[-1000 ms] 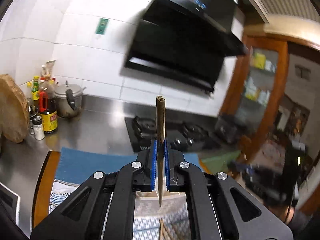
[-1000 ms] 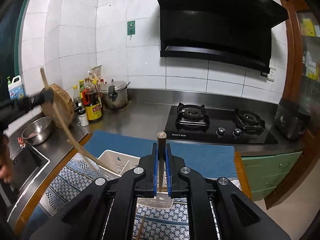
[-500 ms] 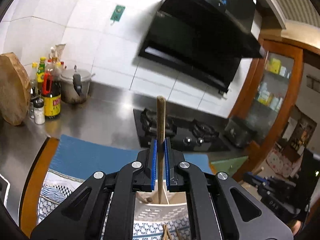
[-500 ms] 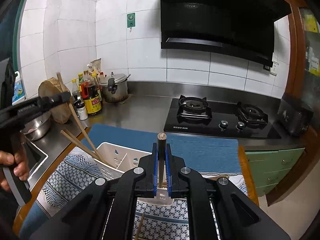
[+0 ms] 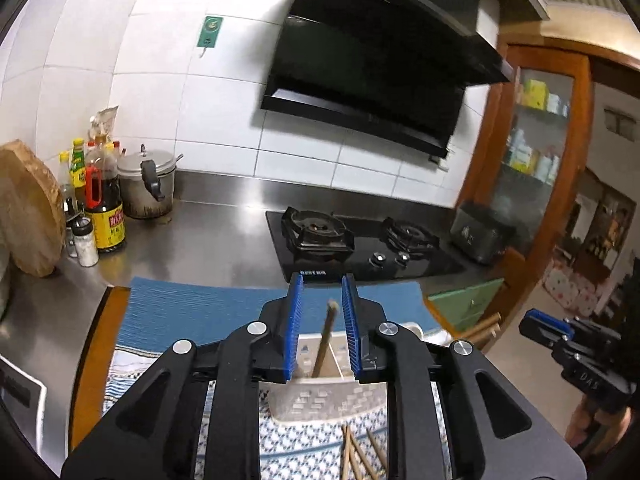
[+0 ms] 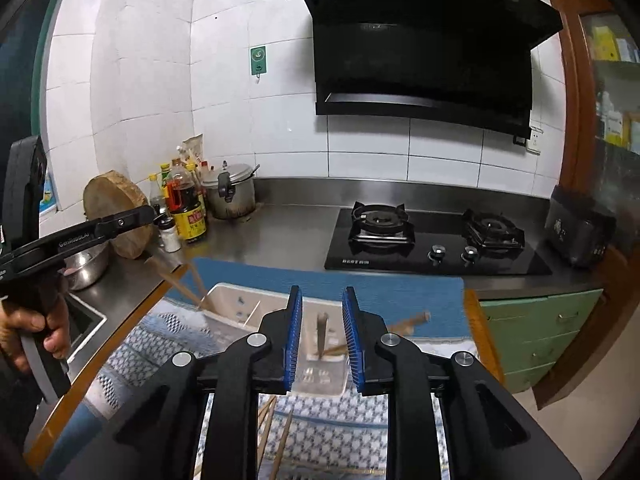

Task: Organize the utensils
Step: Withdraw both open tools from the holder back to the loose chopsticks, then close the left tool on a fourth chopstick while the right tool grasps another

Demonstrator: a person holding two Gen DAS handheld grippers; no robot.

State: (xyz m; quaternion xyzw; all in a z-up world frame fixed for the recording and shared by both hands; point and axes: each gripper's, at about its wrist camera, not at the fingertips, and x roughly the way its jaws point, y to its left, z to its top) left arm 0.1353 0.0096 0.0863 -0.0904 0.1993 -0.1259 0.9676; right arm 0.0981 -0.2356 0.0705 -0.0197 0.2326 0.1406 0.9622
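My left gripper (image 5: 322,294) hovers over a white utensil basket (image 5: 320,404). Its jaws are opening, and a brown chopstick (image 5: 325,336) stands loose between the blue pads, clear of both, its lower end in the basket. My right gripper (image 6: 322,300) is opening the same way above the basket (image 6: 240,300). A blurred chopstick (image 6: 322,332) drops between its pads without touching them. More chopsticks (image 6: 192,286) lean in the basket's left compartment. Several loose chopsticks (image 6: 276,432) lie on the patterned cloth (image 6: 168,332). A hand (image 6: 36,328) holds the left gripper (image 6: 120,222).
A blue mat (image 6: 380,284) lies behind the basket. Beyond it are a black gas hob (image 6: 432,240), sauce bottles (image 6: 188,208), a pressure cooker (image 6: 230,196), a wooden chopping block (image 6: 116,208) and a steel bowl (image 6: 86,268). Green drawers (image 6: 540,332) stand at the right.
Both grippers were shut on upright chopsticks; now both jaws stand apart and the chopsticks have slid down into the basket. Both grippers moved closer over the basket.
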